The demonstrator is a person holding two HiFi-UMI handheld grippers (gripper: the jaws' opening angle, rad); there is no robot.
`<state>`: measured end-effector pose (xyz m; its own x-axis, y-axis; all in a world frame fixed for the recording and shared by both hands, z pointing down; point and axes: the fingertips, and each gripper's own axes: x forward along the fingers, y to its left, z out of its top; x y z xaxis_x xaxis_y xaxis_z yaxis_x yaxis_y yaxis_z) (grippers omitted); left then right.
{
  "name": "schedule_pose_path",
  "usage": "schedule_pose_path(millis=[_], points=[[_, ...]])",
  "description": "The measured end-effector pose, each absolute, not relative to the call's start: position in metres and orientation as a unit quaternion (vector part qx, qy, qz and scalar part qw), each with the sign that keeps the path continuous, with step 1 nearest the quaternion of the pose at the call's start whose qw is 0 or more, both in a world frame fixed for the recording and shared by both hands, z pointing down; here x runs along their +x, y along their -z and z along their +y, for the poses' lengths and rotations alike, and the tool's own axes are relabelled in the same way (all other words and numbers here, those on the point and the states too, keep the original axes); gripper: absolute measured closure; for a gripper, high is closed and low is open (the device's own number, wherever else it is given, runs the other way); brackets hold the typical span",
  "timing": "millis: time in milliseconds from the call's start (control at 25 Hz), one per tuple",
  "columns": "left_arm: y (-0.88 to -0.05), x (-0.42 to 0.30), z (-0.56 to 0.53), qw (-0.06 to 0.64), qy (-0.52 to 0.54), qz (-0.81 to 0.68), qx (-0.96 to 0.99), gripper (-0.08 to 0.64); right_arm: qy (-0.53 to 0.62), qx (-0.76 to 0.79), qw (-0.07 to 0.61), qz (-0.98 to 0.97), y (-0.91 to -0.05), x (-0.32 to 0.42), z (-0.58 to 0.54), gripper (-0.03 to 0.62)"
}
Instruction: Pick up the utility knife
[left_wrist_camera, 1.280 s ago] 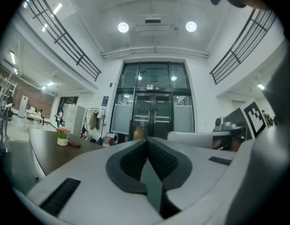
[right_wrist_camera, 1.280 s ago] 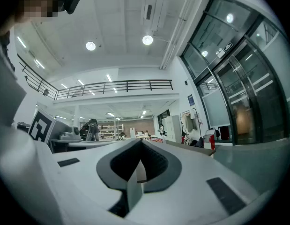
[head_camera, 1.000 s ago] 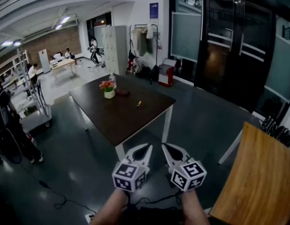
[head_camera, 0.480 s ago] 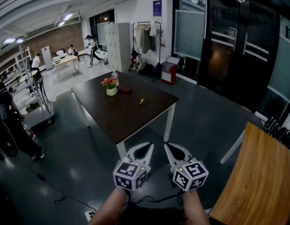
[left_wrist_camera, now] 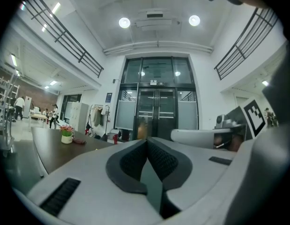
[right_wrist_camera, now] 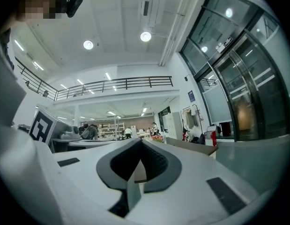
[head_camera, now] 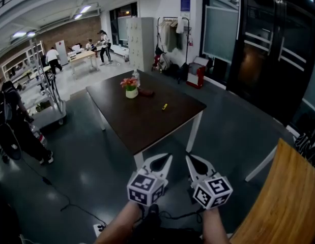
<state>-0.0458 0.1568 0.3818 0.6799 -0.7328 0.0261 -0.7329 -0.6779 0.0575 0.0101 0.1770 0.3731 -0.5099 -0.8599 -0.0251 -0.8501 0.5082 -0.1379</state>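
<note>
Far left: a person [head_camera: 15, 131] by a trolley, not involved.

Dark bench [head_camera: 142, 128] stands mid-floor, ahead of both tongs. On it, left to right:
- flower pot [head_camera: 131, 92]
- a dark lump [head_camera: 146, 92] just beside the pot
- the utility knife [head_camera: 165, 106], a small yellow sliver lying flat, apart from the pot and nearer the bench's right edge

Left tongs [head_camera: 166, 159]: pads together, nothing in them. Right tongs [head_camera: 190, 158]: same, closed and empty. Both are held level, side by side, short of the bench's near corner.

Key relation: the knife is straight ahead and well away, across much of the bench top. In the head view it sits almost in line with the left tongs' tip, so left looks marginally nearer. Right would have to reach across slightly, but it's not a big difference. The knife's long axis seems to run roughly away from the person, slightly skewed; too small to be sure. Either pair has to open before any grasp.

Text: the blue sign [head_camera: 185, 2] on the back wall is unreadable. The marker cubes [head_camera: 145, 188] carry square codes only. No brand visible on the knife.

Far right: glass doors [head_camera: 269, 50] and a wooden tabletop [head_camera: 289, 202].
</note>
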Motion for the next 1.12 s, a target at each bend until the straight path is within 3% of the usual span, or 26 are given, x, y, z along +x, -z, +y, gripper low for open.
schedule_pose_path(millis=[1120], points=[[-0.424,-0.019,-0.12,0.097,-0.024,-0.349,0.932,0.554,0.099,-0.552,0.006,0.828,-0.402,0.035,-0.093,0.581]])
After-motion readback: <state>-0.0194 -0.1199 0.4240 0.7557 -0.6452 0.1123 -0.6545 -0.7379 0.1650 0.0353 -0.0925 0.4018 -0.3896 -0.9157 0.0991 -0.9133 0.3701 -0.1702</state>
